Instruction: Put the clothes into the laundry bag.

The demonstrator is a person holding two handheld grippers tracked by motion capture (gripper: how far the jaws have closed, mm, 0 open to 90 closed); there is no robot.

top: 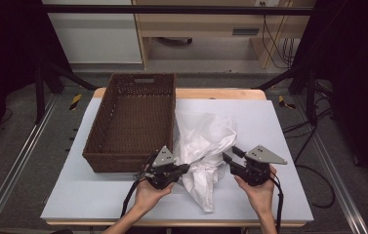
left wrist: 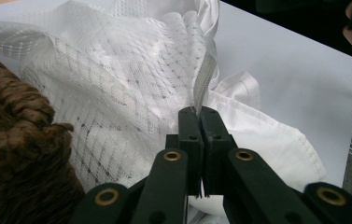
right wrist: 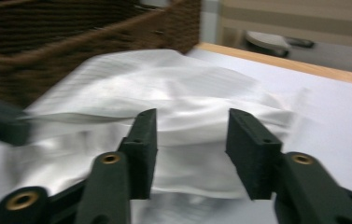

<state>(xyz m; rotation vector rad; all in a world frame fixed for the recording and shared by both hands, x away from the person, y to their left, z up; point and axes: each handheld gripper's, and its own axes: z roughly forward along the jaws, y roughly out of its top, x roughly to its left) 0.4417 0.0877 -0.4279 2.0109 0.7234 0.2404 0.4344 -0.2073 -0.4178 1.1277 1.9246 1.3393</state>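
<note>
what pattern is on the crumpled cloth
White mesh cloth with a woven grid pattern, clearest in the left gripper view.

No readable text, label, brand, number or sign anywhere on view; yellow-and-black striped markings on the floor beside the table, without lettering.

White cloth (right wrist: 173, 116): blurred in the right gripper view, weave unreadable ahead of the jaws. Wicker basket (left wrist: 19, 158): cut off by the left and bottom edges beside the left gripper (left wrist: 200, 112), whose closed jaws hide the pinched cloth edge.
</note>
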